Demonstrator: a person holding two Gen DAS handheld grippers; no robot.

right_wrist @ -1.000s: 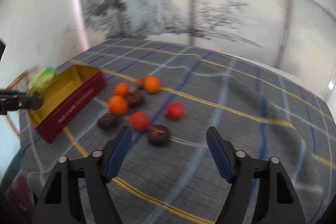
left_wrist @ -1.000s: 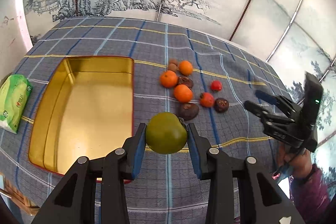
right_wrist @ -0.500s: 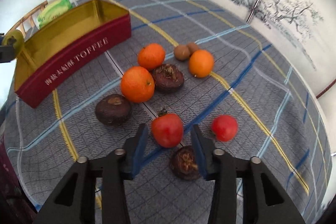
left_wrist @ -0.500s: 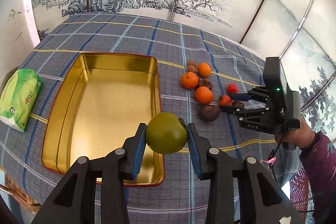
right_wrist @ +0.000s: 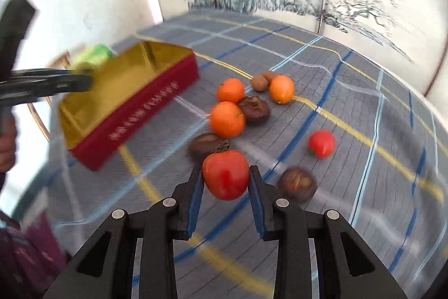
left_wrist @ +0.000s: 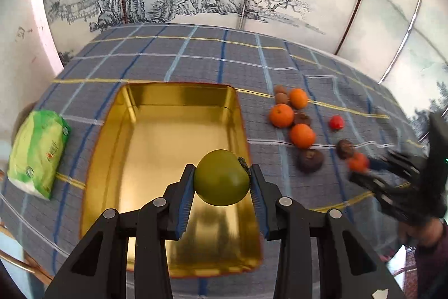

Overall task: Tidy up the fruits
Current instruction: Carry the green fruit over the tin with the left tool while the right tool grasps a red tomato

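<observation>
On red tin wall (right_wrist: 134, 114): blurred, unreadable lettering.

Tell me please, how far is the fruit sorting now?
Done: nothing yet; the gold tin has no fruit in it. In hand: the left gripper holds a green fruit over the tin, the right gripper holds a red fruit. Left: oranges, another red fruit and brown ones on the cloth.

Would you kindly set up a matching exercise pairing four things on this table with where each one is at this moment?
Things:
1. green fruit
2. red fruit with a stem
3. gold tin
4. green packet

Places:
A. left of the tin, on the cloth
B. in the right gripper
C. open, nothing inside
D. in the left gripper, over the tin

Pairs: 1-D, 2-B, 3-C, 4-A
</observation>
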